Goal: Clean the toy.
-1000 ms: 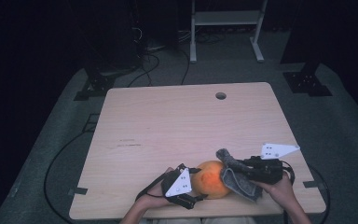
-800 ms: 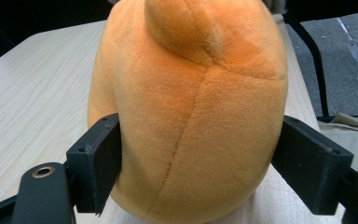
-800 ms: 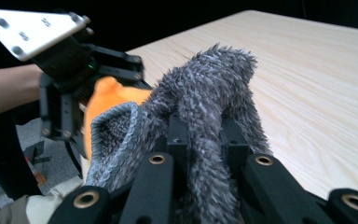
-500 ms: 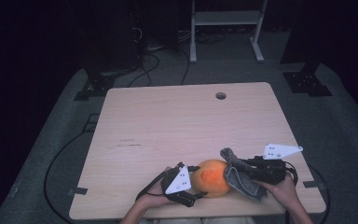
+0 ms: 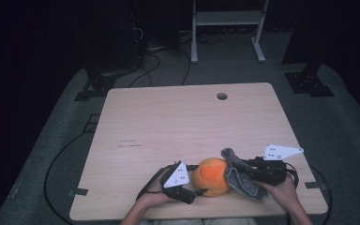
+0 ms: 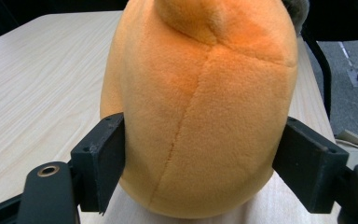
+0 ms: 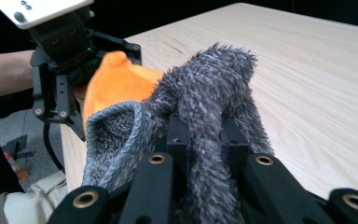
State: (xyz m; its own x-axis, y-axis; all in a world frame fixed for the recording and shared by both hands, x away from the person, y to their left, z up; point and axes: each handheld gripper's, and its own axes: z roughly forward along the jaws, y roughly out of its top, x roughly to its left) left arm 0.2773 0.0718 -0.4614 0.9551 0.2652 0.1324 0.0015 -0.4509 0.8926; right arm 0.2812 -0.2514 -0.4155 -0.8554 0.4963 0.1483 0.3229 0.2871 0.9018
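Observation:
An orange plush toy (image 5: 213, 176) stands near the table's front edge. My left gripper (image 5: 196, 182) is shut on it from the left. In the left gripper view both black pads (image 6: 105, 163) press into the sides of the plush (image 6: 200, 107), and the jaws have just been closing a little further on it. My right gripper (image 5: 241, 172) comes in from the right, shut on a grey fuzzy cloth (image 5: 243, 183). In the right gripper view the grey cloth (image 7: 205, 93) drapes over the jaws of my right gripper (image 7: 207, 135) and leans against the plush (image 7: 116, 79).
The light wooden table (image 5: 178, 122) has a small round hole (image 5: 222, 96) near its far edge. A white metal stand (image 5: 225, 28) and cables lie on the dark floor behind. A person's hands hold both grippers at the front edge.

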